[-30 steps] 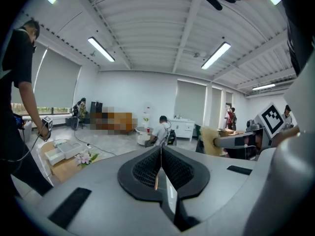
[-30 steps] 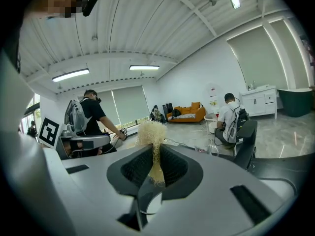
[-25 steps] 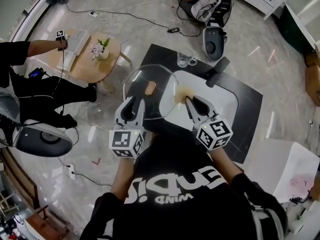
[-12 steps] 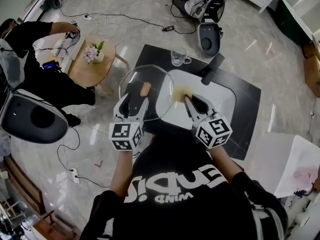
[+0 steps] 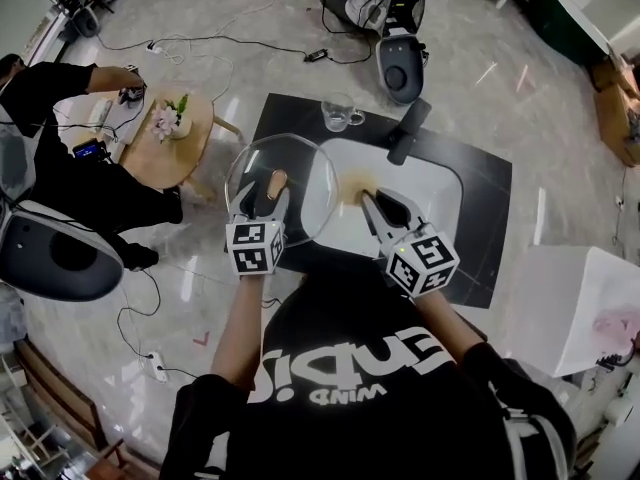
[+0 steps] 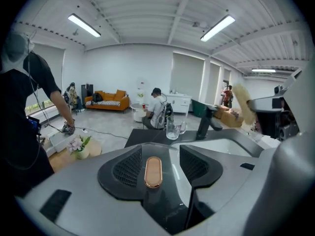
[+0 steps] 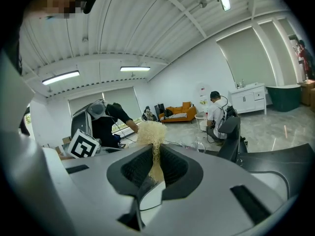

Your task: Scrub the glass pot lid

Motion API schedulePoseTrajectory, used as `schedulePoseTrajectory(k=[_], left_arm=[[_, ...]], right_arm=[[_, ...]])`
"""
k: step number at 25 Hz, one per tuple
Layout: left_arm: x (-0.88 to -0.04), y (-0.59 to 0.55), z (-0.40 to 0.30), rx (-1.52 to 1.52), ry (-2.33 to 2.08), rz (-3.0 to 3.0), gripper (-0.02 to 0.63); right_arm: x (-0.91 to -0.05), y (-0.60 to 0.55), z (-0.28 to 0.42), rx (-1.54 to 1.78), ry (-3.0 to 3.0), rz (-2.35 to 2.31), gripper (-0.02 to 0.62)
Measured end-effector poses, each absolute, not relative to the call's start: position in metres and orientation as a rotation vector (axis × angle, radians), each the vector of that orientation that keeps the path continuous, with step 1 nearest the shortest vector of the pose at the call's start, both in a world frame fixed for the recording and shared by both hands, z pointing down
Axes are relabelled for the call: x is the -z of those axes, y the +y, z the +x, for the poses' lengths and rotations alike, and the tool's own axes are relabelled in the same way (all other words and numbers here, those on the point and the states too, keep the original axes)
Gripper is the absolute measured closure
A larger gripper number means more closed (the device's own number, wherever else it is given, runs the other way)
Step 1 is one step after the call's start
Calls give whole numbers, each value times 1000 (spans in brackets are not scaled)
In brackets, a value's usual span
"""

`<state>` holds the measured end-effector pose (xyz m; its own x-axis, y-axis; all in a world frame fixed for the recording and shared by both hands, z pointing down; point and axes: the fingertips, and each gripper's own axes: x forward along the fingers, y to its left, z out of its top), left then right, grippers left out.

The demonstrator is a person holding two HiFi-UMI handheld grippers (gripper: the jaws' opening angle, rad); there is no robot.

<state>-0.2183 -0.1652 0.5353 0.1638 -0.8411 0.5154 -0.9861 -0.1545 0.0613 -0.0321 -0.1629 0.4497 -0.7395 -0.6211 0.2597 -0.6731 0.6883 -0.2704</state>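
Glass lid [image 5: 300, 168], left tongs [image 6: 160, 154] just opened round its handle [image 6: 153, 171], right tongs [image 7: 156, 154] pinching half-hidden scrubber [image 7: 150, 132]

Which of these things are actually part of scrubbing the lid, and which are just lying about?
Part of the job: lid, scrubber, sink, tap.
Just lying about: mug, flowers, side table.

grey two-jaw left gripper [image 5: 266, 193]: pitched downward, jaws just opened, standing apart around copper oval lid handle [image 6: 153, 171], pads clear of it. grey two-jaw right gripper [image 5: 372, 203]: near level, clamped on pale straw-fibre scrubber [image 7: 150, 136].
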Motion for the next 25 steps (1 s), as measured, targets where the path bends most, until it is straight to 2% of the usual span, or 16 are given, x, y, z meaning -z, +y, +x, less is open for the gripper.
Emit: schedulePoseTrajectory(k=[11, 25], left_arm=[[-618, -190, -222, -751, -1644, 1986, 365], [-641, -198, -220, -801, -1599, 1956, 423]], right_arm=[[-456, -164, -35, -546, -2727, 1071, 558], [-461, -168, -34, -566, -2711, 1079, 558]])
